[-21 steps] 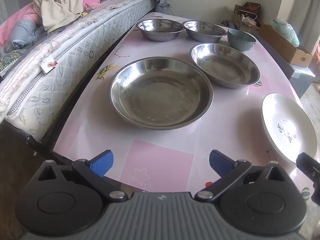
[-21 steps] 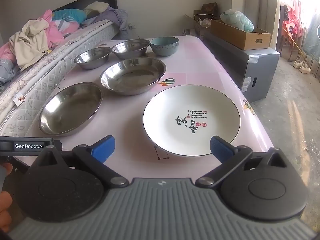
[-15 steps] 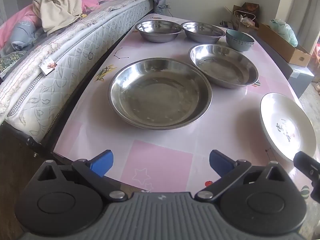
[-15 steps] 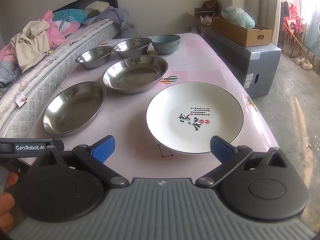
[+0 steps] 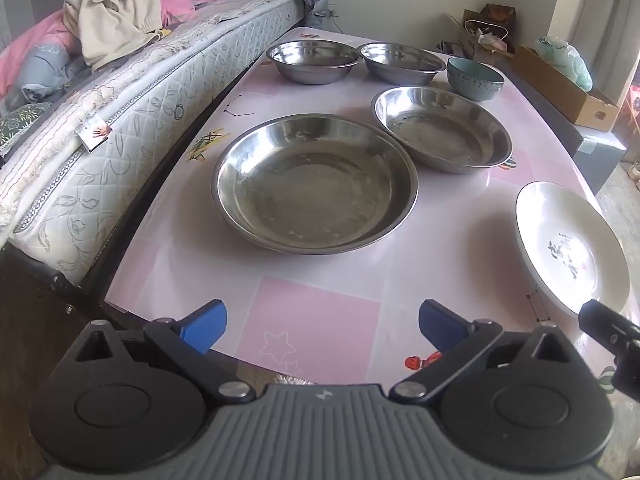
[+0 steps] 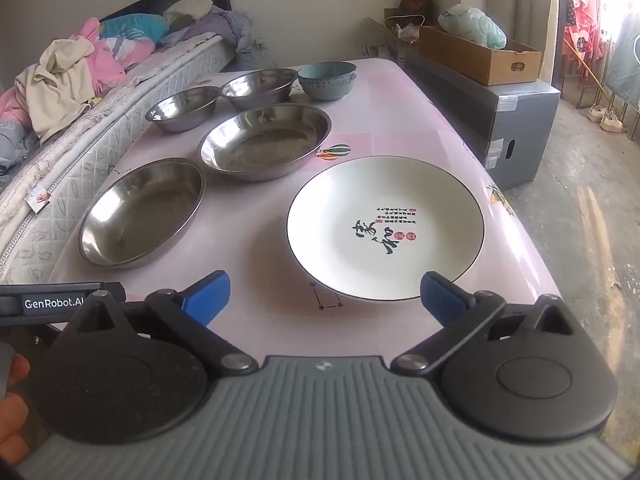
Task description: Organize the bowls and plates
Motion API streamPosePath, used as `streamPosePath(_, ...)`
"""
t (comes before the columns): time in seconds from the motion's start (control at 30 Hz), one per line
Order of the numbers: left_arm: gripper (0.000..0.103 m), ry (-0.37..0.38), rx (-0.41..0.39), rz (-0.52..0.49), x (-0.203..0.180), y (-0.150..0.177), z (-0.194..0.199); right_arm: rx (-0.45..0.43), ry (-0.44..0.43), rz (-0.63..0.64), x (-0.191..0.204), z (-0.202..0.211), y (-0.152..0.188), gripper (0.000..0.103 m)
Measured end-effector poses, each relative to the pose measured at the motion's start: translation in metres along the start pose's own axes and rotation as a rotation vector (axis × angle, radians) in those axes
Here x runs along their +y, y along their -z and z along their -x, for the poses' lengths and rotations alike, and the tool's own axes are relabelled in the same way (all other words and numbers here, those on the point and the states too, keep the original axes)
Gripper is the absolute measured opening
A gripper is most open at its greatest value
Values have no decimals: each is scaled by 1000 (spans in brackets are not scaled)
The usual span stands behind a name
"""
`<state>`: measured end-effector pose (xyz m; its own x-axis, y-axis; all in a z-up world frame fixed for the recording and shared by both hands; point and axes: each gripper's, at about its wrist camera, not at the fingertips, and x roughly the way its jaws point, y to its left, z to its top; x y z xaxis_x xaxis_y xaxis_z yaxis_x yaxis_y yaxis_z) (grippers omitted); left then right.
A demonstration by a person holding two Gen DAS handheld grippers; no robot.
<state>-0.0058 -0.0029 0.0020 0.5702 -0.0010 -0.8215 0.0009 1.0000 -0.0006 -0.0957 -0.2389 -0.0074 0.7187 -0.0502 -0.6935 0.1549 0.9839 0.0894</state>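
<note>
On the pink table (image 5: pixel 320 320) lie two wide steel plates: the near one (image 5: pixel 316 188) (image 6: pixel 140 212) and a farther one (image 5: pixel 442 128) (image 6: pixel 266 142). Behind them stand two steel bowls (image 5: pixel 314 60) (image 5: pixel 402 62) (image 6: pixel 182 108) (image 6: pixel 258 88) and a teal bowl (image 5: pixel 474 78) (image 6: pixel 327 79). A white plate with black characters (image 6: pixel 386 228) (image 5: pixel 570 248) lies at the right. My left gripper (image 5: pixel 322 322) is open and empty at the table's near edge, short of the near steel plate. My right gripper (image 6: pixel 324 296) is open and empty, its right fingertip (image 6: pixel 440 296) beside the white plate's near rim.
A mattress (image 5: pixel 120 120) with piled clothes runs along the table's left side. A grey cabinet (image 6: pixel 500 120) with a cardboard box (image 6: pixel 476 54) stands beyond the right edge. The left gripper's body (image 6: pixel 52 304) shows at the left of the right wrist view.
Both grippers have drifted slightly forward and the right one a little rightward, so the white plate sits nearer its fingertips. The jaws stay open. Nothing on the table has moved.
</note>
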Motion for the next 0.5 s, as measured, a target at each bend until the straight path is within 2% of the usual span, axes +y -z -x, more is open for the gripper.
streamPosePath(0.5,103,-1,5,-2,-3,4,-1,24,5,-6,-1,-6,1,102)
